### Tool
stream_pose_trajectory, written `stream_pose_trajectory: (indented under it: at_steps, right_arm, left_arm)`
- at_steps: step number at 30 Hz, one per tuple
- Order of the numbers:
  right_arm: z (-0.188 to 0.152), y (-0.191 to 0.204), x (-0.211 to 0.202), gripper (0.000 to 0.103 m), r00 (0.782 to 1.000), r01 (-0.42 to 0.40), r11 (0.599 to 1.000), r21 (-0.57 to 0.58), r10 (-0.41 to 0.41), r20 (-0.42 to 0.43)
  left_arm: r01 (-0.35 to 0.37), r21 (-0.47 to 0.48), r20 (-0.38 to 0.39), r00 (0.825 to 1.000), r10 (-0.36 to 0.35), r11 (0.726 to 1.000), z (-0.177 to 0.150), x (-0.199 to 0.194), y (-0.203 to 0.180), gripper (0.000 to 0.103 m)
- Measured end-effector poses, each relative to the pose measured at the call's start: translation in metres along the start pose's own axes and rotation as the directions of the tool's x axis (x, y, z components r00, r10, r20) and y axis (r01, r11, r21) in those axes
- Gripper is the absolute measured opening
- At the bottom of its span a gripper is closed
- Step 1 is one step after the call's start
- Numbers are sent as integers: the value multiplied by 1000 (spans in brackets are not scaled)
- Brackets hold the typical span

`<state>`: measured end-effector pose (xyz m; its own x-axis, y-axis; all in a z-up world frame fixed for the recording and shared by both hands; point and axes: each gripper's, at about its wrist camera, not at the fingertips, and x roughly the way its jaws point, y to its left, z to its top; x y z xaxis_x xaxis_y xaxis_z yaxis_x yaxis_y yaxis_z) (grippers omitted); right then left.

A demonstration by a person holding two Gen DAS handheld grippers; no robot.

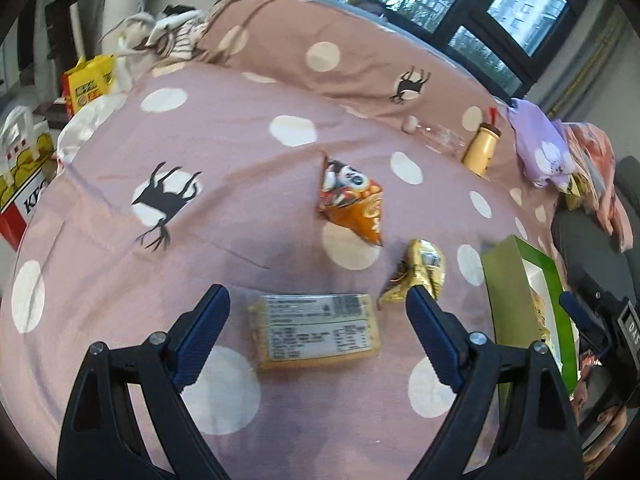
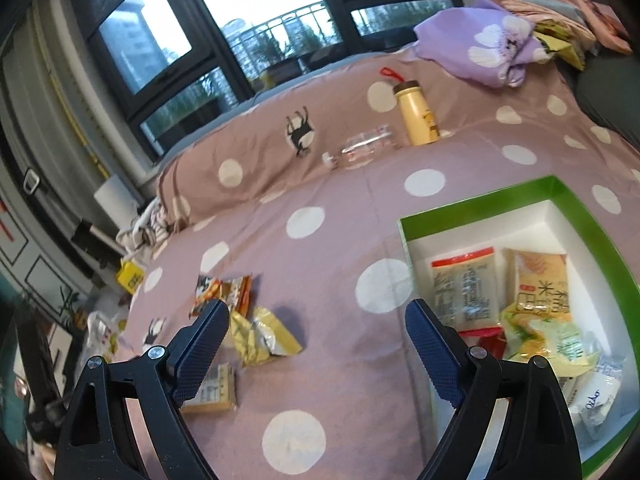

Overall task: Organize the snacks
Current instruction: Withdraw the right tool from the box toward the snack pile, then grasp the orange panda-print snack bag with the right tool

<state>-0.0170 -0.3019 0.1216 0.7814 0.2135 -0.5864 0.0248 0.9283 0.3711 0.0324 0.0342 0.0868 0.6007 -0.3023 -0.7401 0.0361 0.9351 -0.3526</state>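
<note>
Right under my left gripper [image 1: 318,320], jaws wide apart, sits a yellow cracker pack [image 1: 316,330] on the spotted bedspread [image 1: 240,120]. My right gripper [image 2: 318,334] is spread too, beside the green box [image 2: 480,200] with snacks inside.

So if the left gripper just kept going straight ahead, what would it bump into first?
Most likely the flat yellow snack packet, which lies on the bedspread between the open left gripper fingers. Depth is hard to judge here.
</note>
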Motion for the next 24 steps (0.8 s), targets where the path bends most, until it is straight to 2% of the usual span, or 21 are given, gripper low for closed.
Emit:
stream_pose_trajectory:
  at_steps: [5,10,14,17,20,24]
  right_arm:
    - [-4,9,4,90,1000,-8,1000,-16,8,-16]
    - [-10,19,10,90,998,-31,999,-34,29,-57]
    - [-10,28,15,90,992,-79,997,-19,76,-100]
    - [-6,40,25,90,989,-75,997,-12,73,-132]
    - [-4,52,42,90,980,-78,997,-10,75,-184]
    - [-2,79,81,90,956,-83,996,-38,69,-284]
  left_arm:
    - [-12,-9,0,1000,12,1000,3,-3,6,90]
    - [-12,-30,-16,1000,11,999,7,-5,17,90]
    - [-13,-59,-14,1000,12,998,12,-9,27,90]
    - [-25,-85,-35,999,22,996,15,-8,36,90]
    - [-40,-106,-39,999,36,994,17,-9,43,90]
    - [-33,-130,-58,998,25,991,19,-6,49,90]
